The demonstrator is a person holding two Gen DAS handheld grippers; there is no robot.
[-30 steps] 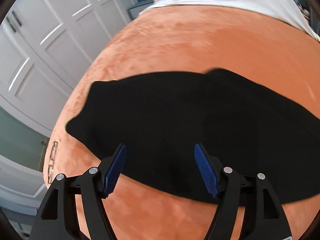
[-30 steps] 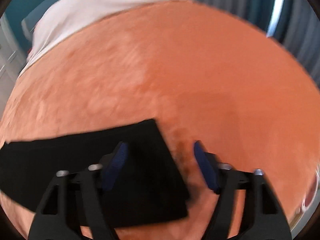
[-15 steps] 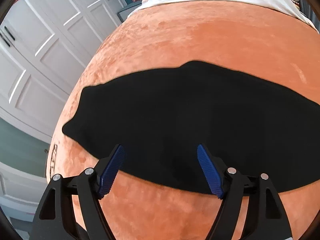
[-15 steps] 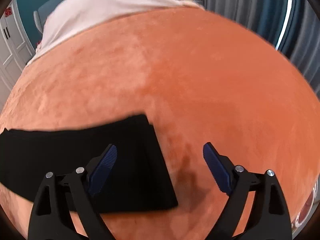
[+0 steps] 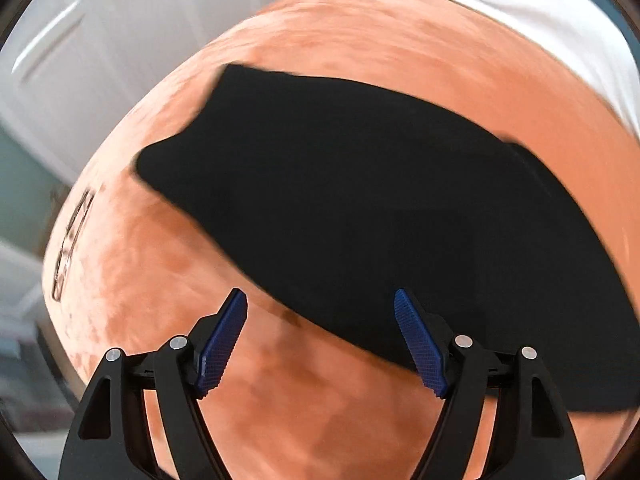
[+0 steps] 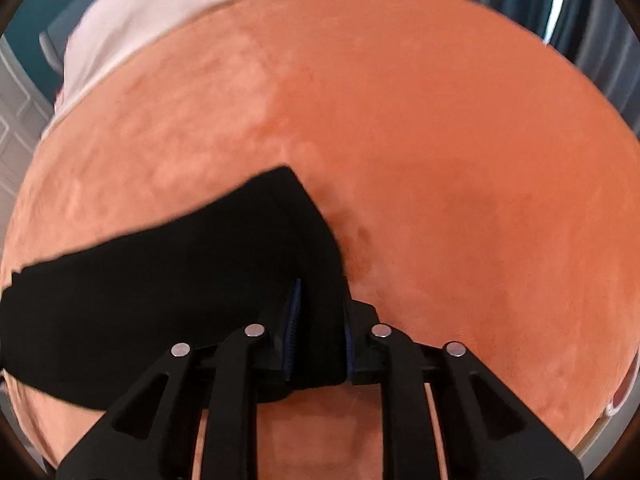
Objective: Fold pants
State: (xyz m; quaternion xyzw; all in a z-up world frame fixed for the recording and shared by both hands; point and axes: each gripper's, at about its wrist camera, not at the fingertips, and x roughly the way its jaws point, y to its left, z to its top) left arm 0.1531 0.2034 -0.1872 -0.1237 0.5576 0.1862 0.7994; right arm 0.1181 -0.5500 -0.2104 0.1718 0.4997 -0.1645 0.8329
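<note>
Right gripper (image 6: 318, 334): half a second ago its jaws stood wide apart over the end of the pants (image 6: 160, 292); now they are pinched onto a bunch of black cloth, which fills the gap between the blue pads at lower centre of the right wrist view. The cloth rises in a ridge toward the grip (so that end appears slightly lifted off the orange blanket (image 6: 440, 140), though I cannot tell how far).

Left gripper (image 5: 320, 340): unchanged in state, fingers spread wide, holding nothing. The near edge of the pants (image 5: 360, 216) now runs diagonally between its tips, and the black shape sits further toward the right of that frame than before; the view is blurred.

Location: pants lie as a long dark band across the blanket, from centre left to lower right in the left wrist view. White bedding (image 5: 540, 8) at upper right, well apart from them.

Judgement: one end is secured; the fold probably waits on the left side taking its own hold.
</note>
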